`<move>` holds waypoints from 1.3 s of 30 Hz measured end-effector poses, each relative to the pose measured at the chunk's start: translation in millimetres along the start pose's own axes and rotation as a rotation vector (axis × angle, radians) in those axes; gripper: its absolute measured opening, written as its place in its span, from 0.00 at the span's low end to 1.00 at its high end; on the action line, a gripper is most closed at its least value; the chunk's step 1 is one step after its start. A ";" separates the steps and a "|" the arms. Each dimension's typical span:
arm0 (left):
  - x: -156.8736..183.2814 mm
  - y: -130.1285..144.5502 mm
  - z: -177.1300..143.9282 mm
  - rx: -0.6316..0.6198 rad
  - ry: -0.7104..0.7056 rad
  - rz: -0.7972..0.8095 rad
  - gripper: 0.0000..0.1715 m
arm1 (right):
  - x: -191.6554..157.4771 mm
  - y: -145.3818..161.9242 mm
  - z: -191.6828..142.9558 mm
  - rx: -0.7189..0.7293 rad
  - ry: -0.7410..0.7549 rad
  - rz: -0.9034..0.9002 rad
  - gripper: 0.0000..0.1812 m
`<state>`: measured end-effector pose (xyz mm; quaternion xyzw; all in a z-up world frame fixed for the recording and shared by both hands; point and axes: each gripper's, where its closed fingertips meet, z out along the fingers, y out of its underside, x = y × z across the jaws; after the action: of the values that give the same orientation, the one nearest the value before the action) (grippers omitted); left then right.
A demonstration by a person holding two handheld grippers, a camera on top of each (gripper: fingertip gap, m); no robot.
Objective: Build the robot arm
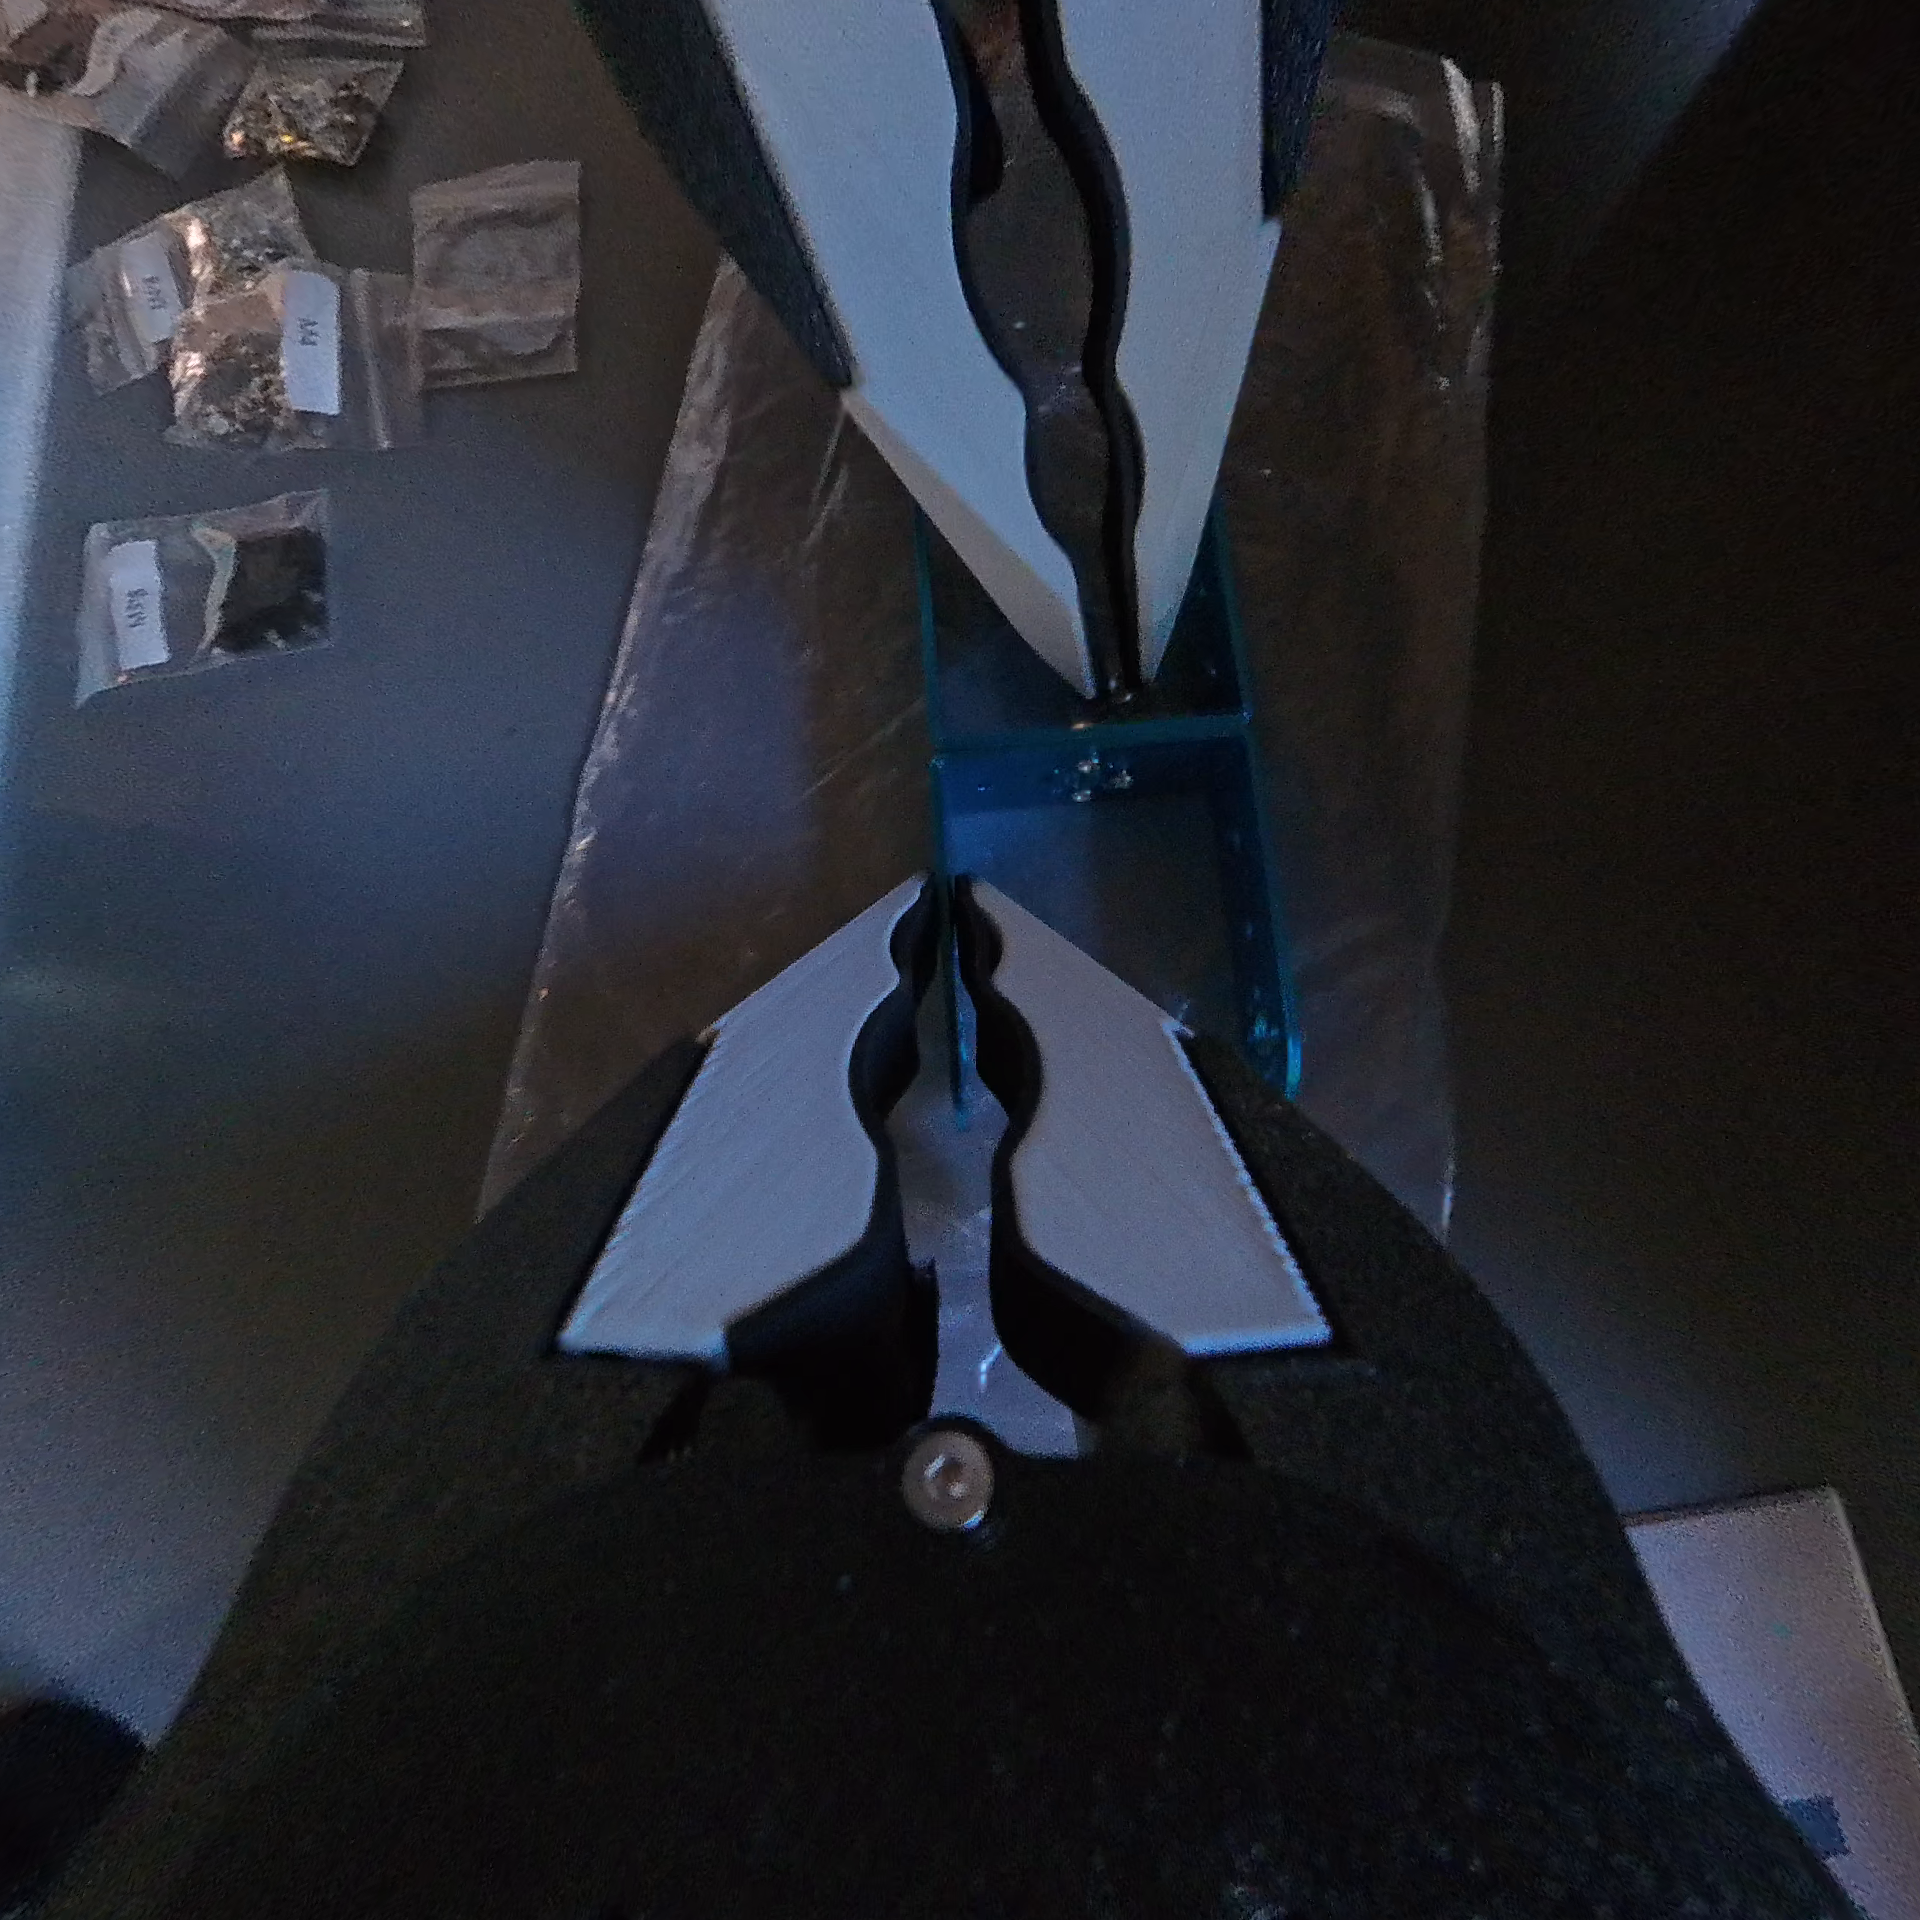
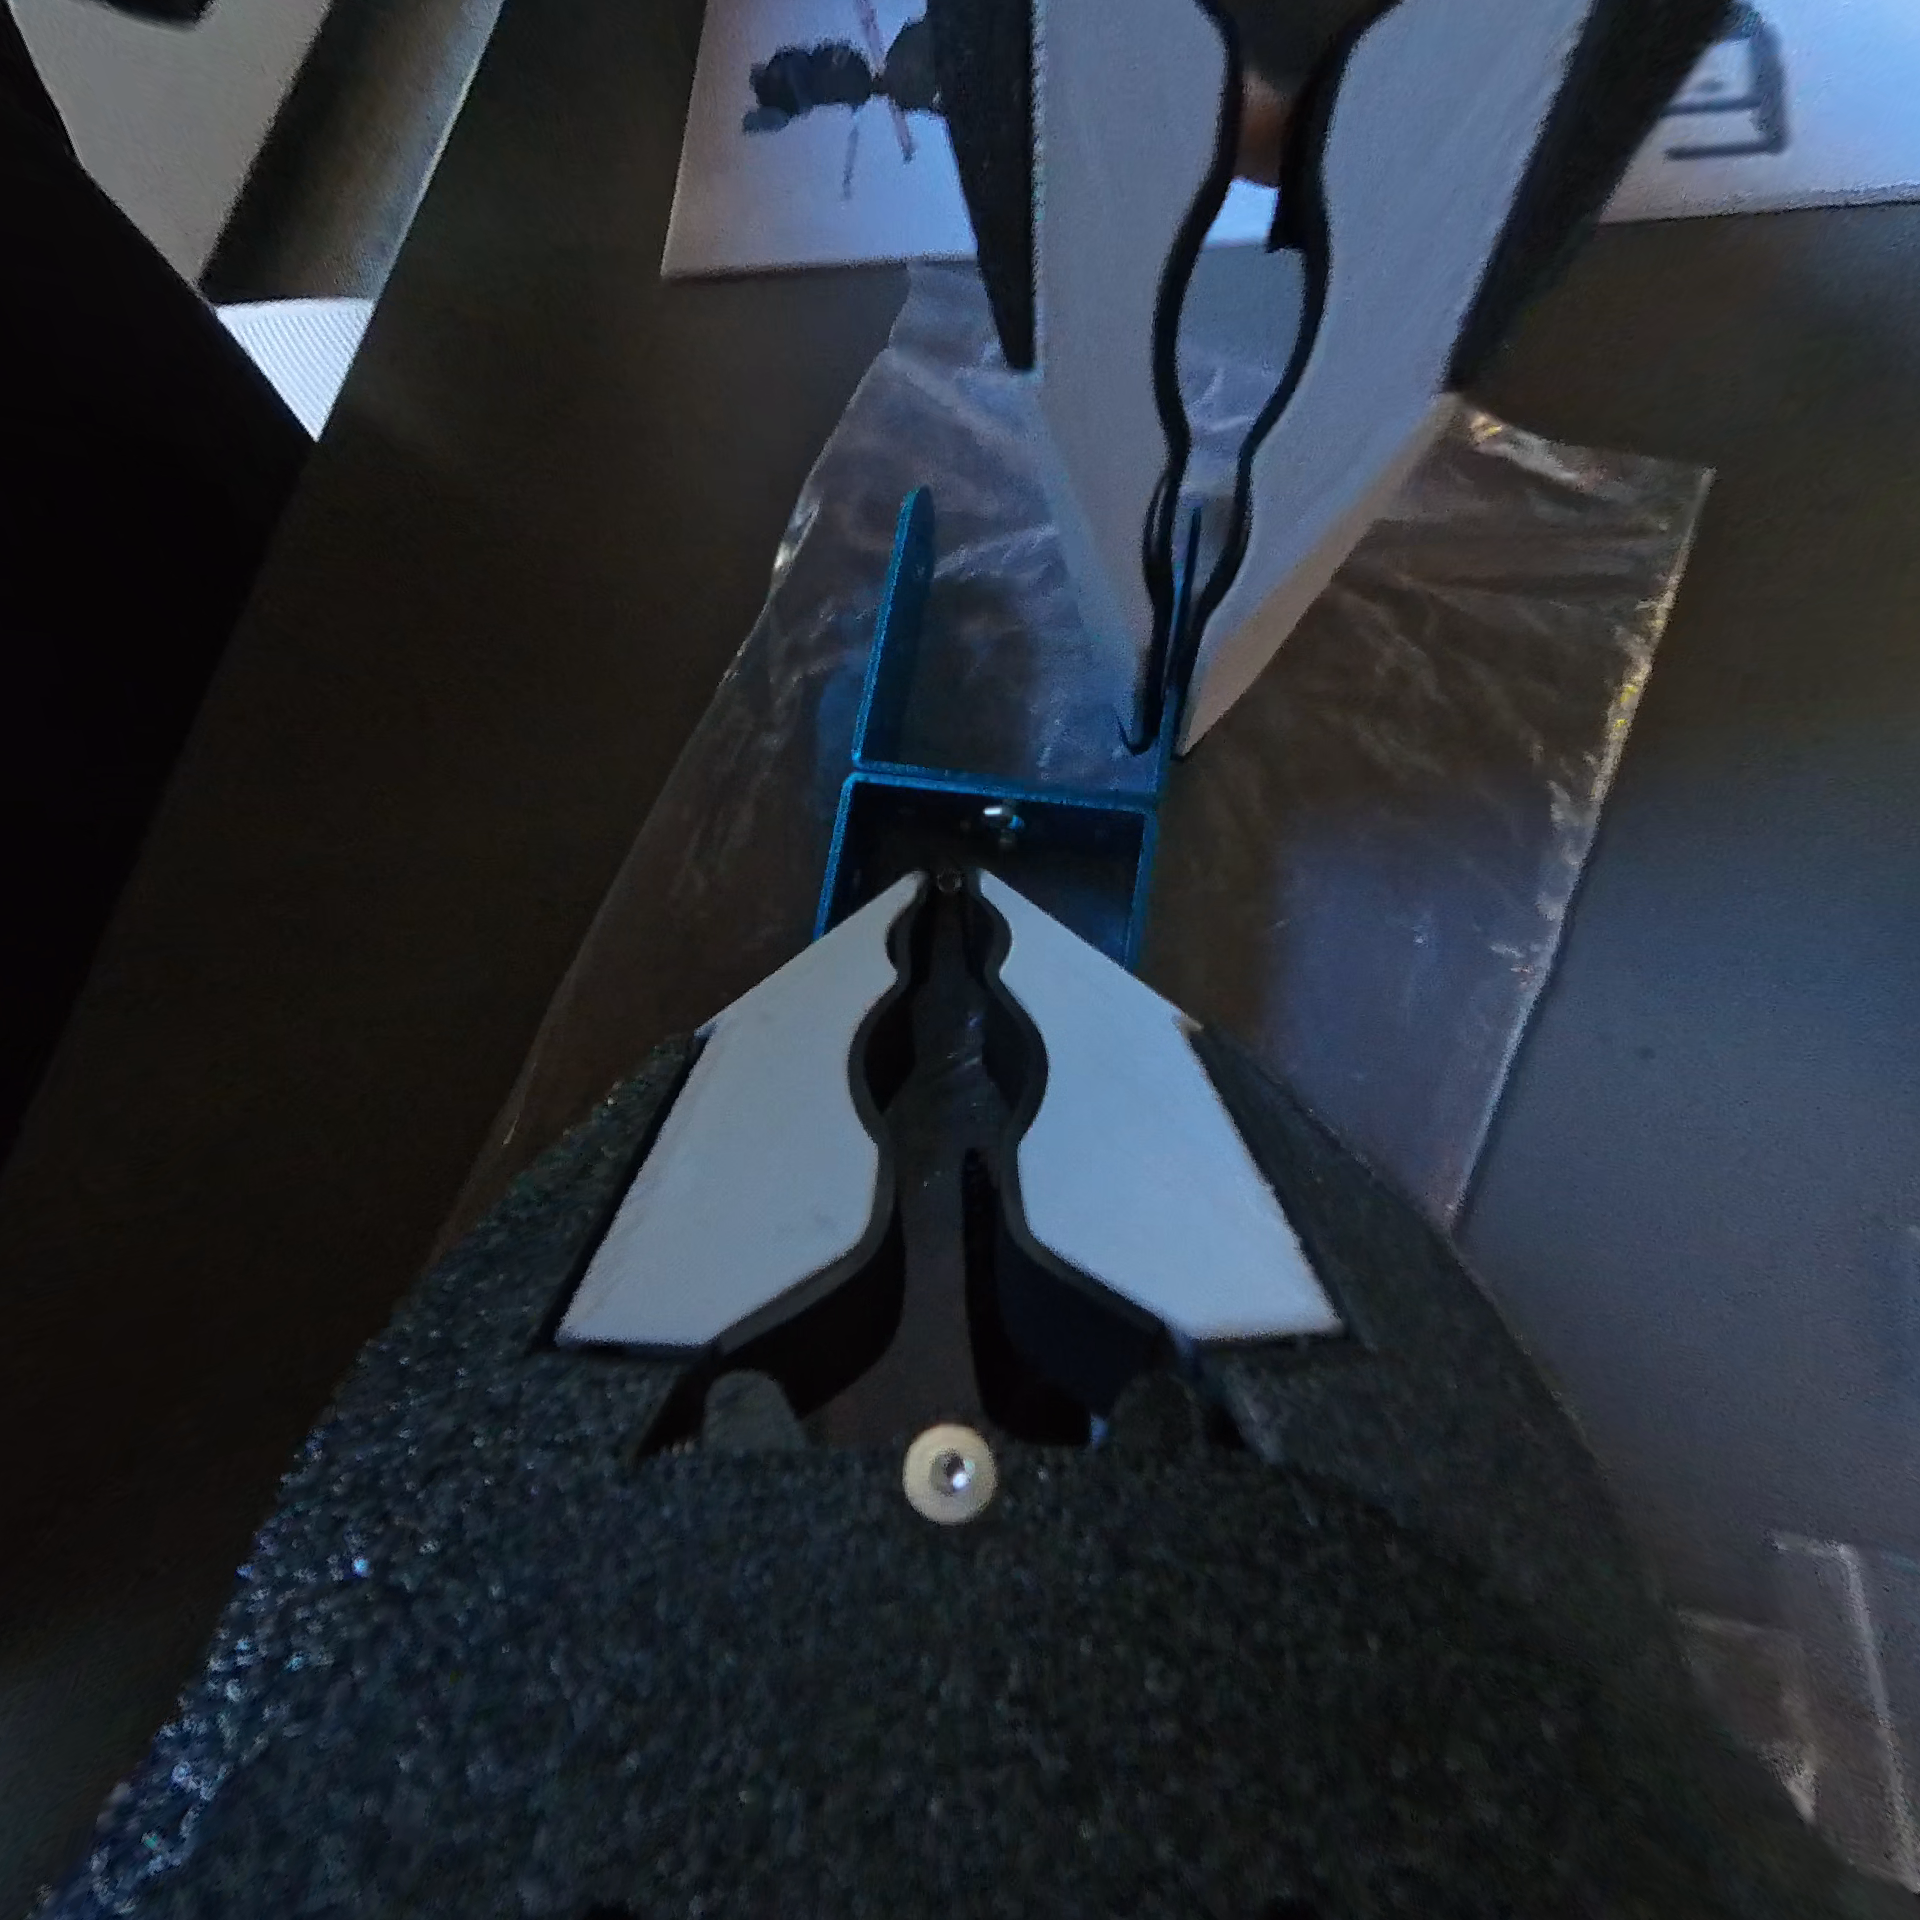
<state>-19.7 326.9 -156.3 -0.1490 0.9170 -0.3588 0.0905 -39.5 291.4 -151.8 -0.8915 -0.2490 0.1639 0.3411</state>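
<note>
A blue metal bracket with two side walls and a cross plate stands on a clear plastic bag. My left gripper is shut on the thin edge of one side wall. My right gripper comes in from the far side with its tips down at the cross plate, next to small screws. In the right wrist view, my right gripper is shut on a small screw at the bracket. Beyond it, the left gripper pinches the bracket's right wall.
Several small clear bags of hardware lie at the far left on the dark table. A cardboard box corner is at the near right. A white printed sheet lies beyond the plastic bag. There is about 5 cm between the tips of the two grippers.
</note>
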 end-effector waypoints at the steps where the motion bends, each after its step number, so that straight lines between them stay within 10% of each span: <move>1: -3.2 1.0 -0.7 -0.006 -0.016 0.000 0.01 | 2.2 -2.2 -2.5 0.021 -0.002 0.022 0.02; 11: -6.9 -14.4 -25.9 0.054 -0.128 -0.099 0.15 | 12.7 -12.0 -13.9 0.149 -0.084 0.143 0.02; 16: 13.8 -39.1 -49.3 0.234 -0.315 -0.278 0.15 | 15.4 -19.1 -19.6 0.167 -0.010 -0.159 0.02; 32: 34.4 17.9 -27.5 -0.010 -0.385 -0.314 0.07 | 17.0 -8.4 -11.1 0.296 0.394 -1.065 0.00; 39: 21.2 26.9 -32.7 0.036 -0.324 -0.300 0.09 | 24.5 -2.8 -7.8 0.098 0.371 -0.886 0.00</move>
<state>-54.1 359.1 -152.3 -0.3380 0.8514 -0.3558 0.1850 -16.7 302.7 -147.3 -0.6967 -0.5317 -0.1477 0.4583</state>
